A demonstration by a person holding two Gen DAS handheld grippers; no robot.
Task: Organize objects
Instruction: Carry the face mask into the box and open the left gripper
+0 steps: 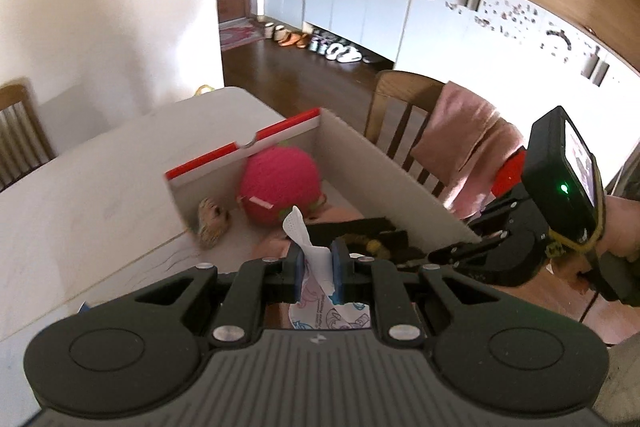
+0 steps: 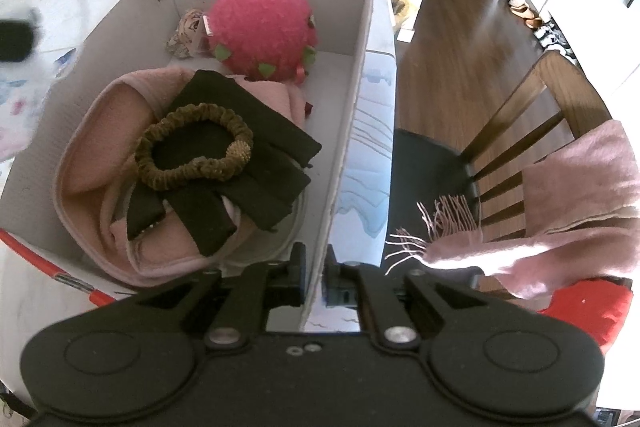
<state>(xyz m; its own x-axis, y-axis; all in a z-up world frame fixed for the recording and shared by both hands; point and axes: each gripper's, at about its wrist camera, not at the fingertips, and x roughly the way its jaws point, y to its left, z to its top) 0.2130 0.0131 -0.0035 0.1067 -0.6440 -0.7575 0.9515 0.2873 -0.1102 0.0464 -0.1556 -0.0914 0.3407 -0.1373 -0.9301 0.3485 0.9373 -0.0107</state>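
My left gripper is clenched on a white packet with printed cartoon figures, its torn top sticking up between the pads. It hangs above the near end of the box, a white cardboard carton with red trim that sits on the table.

My right gripper is pinched on the box's right wall, one pad inside and one outside.

Inside the box, at the far end, I see a pink plush ball with green leaf bits, and beside it, in the corner, a small patterned pouch. Nearer, a pink cloth fills the floor, with a dark folded cloth on top and an olive scrunchie lying on that.

Right of the box stands a wooden chair with a pink fringed scarf draped over its back, close to my right gripper. A second chair stands at the table's far left side.
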